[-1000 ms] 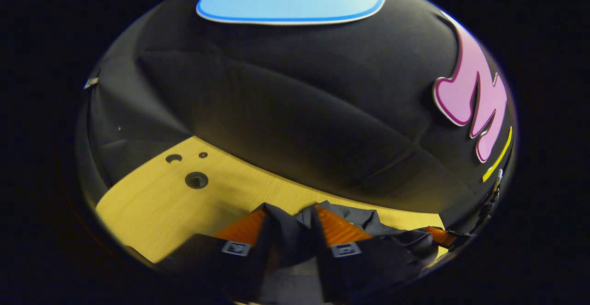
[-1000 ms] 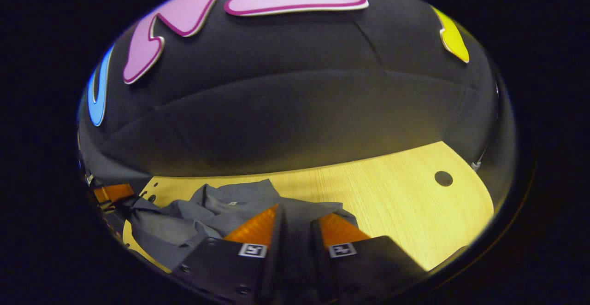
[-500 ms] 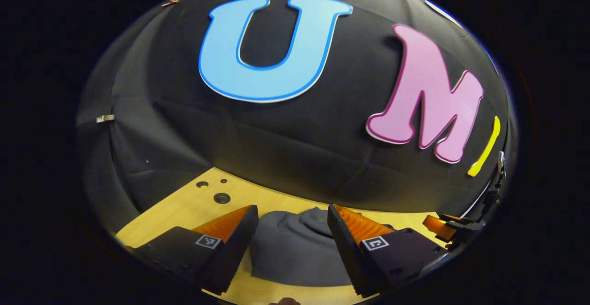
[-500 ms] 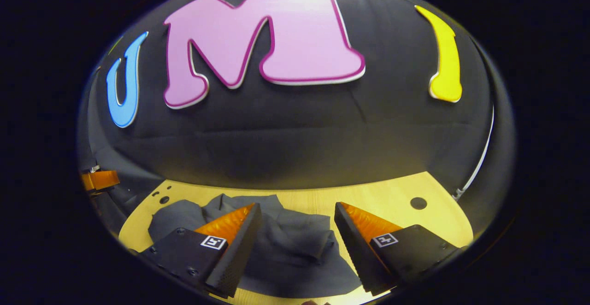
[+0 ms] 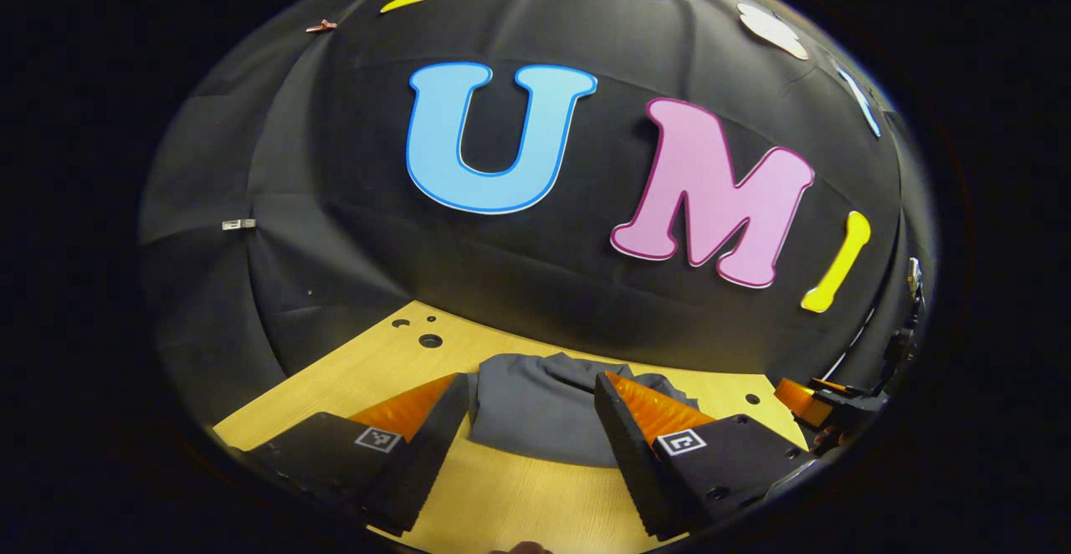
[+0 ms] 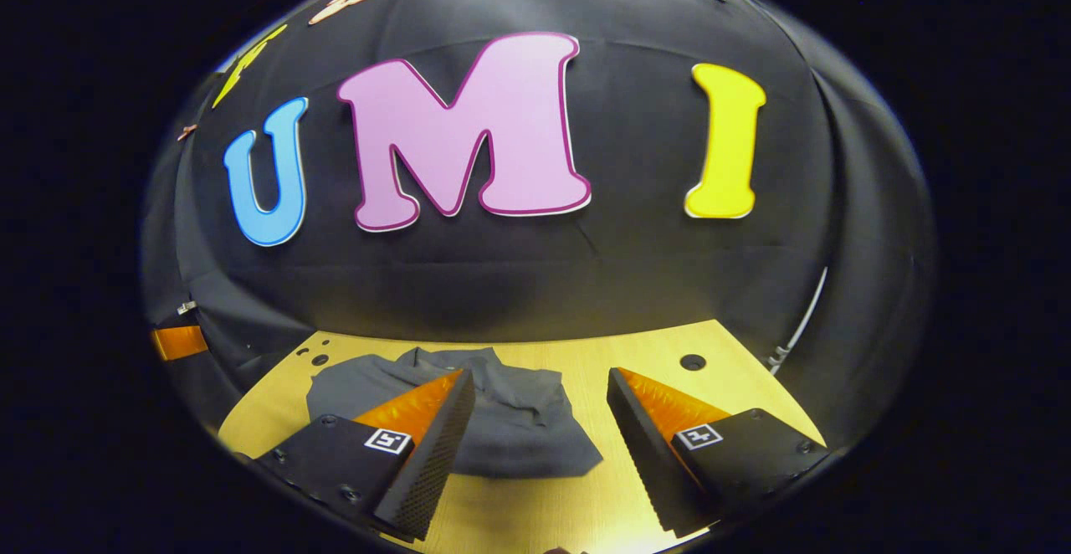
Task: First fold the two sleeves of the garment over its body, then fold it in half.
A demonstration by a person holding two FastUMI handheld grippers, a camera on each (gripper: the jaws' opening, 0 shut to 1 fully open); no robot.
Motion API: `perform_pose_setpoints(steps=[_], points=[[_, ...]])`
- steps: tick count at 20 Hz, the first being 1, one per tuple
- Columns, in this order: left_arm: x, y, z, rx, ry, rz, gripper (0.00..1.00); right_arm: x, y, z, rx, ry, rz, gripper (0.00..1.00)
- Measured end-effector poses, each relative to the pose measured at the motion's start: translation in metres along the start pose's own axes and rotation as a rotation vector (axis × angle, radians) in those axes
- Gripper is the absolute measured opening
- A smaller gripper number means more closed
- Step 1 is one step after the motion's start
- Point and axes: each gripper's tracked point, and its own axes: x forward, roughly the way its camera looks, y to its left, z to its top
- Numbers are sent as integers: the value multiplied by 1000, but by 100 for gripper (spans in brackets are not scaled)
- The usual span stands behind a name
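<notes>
Cloth is lying in a compact grey bundle on the wooden table [image 6: 753, 395], toward the back near the booth wall: the garment [image 6: 502, 437] is looking already folded. Both tongs are hanging above the table with nothing between their jaws, the left gripper [image 5: 527, 420] and the right gripper [image 6: 540, 416] each spread wide and apart from the fabric. The garment is looking light, soft and limp, likely to sag and slip out of shape, so any further hold is best taken at the near hem corners, pinching all layers together.
</notes>
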Motion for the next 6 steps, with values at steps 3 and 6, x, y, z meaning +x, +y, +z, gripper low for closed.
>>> perform_pose_setpoints(steps=[3, 6], points=[[-37, 5, -8, 27, -20, -18, 95, -55, 8, -13, -13, 15, 3, 98], [-77, 18, -37, 72, -3, -8, 95, -109, 23, -18, -17, -8, 11, 98]])
